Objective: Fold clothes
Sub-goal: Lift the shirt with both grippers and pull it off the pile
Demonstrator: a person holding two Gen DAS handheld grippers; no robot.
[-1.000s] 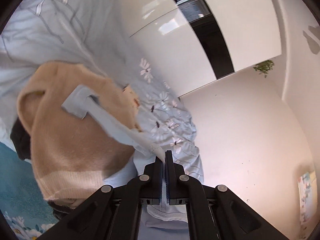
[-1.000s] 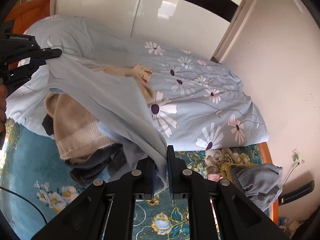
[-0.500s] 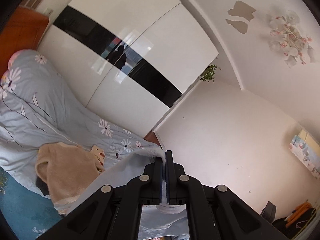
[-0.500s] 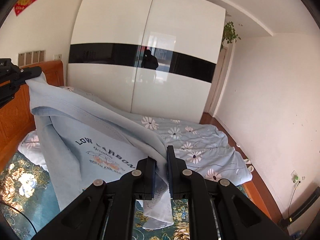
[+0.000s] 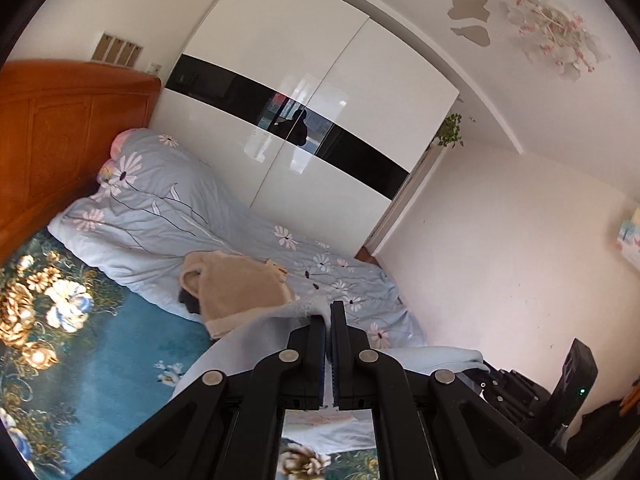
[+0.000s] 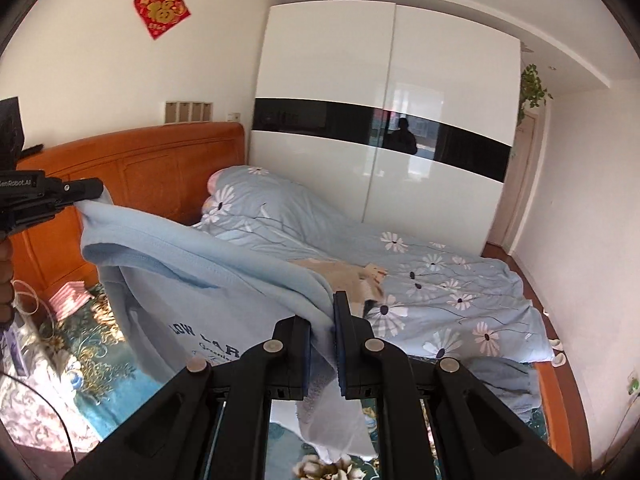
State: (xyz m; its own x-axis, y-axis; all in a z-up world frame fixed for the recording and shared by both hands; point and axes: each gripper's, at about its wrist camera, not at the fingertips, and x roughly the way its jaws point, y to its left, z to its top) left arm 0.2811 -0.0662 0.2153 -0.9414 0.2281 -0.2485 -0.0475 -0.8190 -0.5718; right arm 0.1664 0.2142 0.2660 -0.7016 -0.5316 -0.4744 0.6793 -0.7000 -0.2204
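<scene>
My left tongs are matte black plastic: two flat, narrow fingers lined with blue ribbed pads, carried on angular black linkage arms. Round silver screw heads mark the pivots, two on each side. My right tongs have the same black build, blue pad edges and four silver screws. Seen from the right camera, the left tongs' body bears small white lettering ending in "Robot.AI", and a thin black cable trails below it.
</scene>
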